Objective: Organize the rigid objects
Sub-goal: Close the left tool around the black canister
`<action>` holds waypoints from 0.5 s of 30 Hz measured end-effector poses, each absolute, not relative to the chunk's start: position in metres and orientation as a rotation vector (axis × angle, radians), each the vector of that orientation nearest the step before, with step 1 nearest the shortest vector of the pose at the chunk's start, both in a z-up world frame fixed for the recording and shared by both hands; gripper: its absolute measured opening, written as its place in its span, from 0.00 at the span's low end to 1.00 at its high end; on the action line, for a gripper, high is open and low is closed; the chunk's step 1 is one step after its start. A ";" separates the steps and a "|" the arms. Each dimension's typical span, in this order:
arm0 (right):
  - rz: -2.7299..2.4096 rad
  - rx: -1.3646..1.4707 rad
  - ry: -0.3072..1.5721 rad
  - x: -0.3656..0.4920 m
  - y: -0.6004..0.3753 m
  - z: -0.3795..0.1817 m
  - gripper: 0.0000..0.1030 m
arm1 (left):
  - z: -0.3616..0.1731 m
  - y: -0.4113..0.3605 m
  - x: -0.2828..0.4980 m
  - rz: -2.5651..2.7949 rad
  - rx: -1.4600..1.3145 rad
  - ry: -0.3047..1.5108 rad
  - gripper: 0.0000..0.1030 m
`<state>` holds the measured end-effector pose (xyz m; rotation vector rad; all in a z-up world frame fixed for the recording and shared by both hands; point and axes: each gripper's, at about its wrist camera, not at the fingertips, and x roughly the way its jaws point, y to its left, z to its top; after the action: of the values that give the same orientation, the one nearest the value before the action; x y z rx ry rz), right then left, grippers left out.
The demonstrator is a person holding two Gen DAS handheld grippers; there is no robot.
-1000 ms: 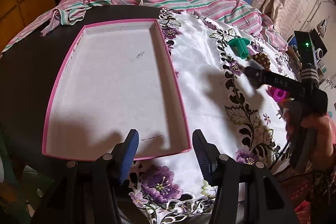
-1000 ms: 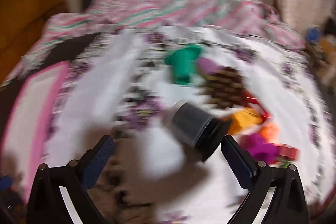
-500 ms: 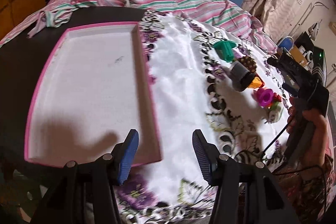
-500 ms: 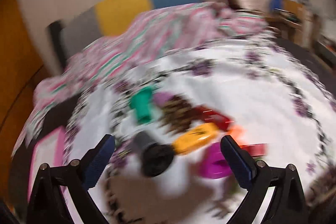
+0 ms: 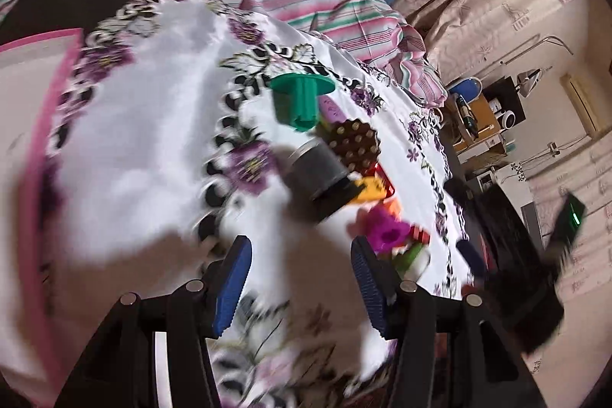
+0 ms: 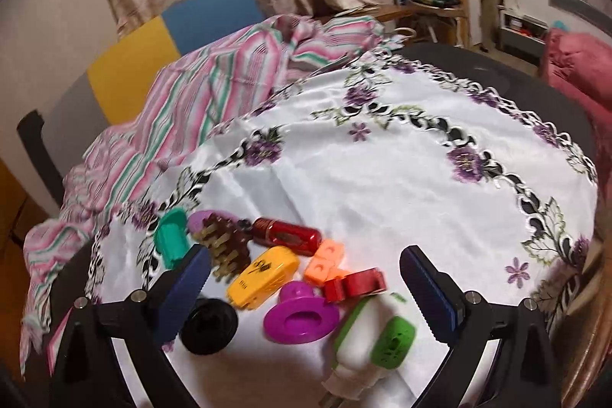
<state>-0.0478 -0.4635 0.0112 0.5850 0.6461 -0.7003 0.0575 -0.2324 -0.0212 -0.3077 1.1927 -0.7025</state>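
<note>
Toys point(image 6: 283, 278) are lying clustered on the cloth point(image 6: 382, 178), right of the pink tray point(image 5: 34, 102). Both the left gripper point(image 5: 300, 278) and right gripper point(image 6: 306, 293) are gaping empty. The black cylinder point(image 5: 317, 174) is looking light, rigid and smooth, best pinched across its barrel.

two flanged spools point(image 6: 300, 316), one tray point(image 5: 38, 148)

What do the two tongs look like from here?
Both look alike. The left tongs and the right tongs each have a black frame of angular struts with silver screw heads at the joints, and two fingers tipped with blue ribbed pads. In the left view, a green light glows on the right unit's black body.
</note>
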 end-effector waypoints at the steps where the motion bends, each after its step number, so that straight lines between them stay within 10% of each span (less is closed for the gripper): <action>1: -0.703 0.583 0.642 -0.048 -0.464 0.012 0.97 | -0.022 -0.238 0.062 -0.708 -0.311 1.196 0.53; 15: -0.737 0.629 0.631 -0.052 -0.474 0.009 0.97 | -0.069 -0.305 0.126 -0.612 -0.419 1.403 0.59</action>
<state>-0.0516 -0.4739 0.0086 0.6292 0.6314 -0.7373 0.1261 -0.3051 -0.0691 -0.4191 1.4031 -0.6122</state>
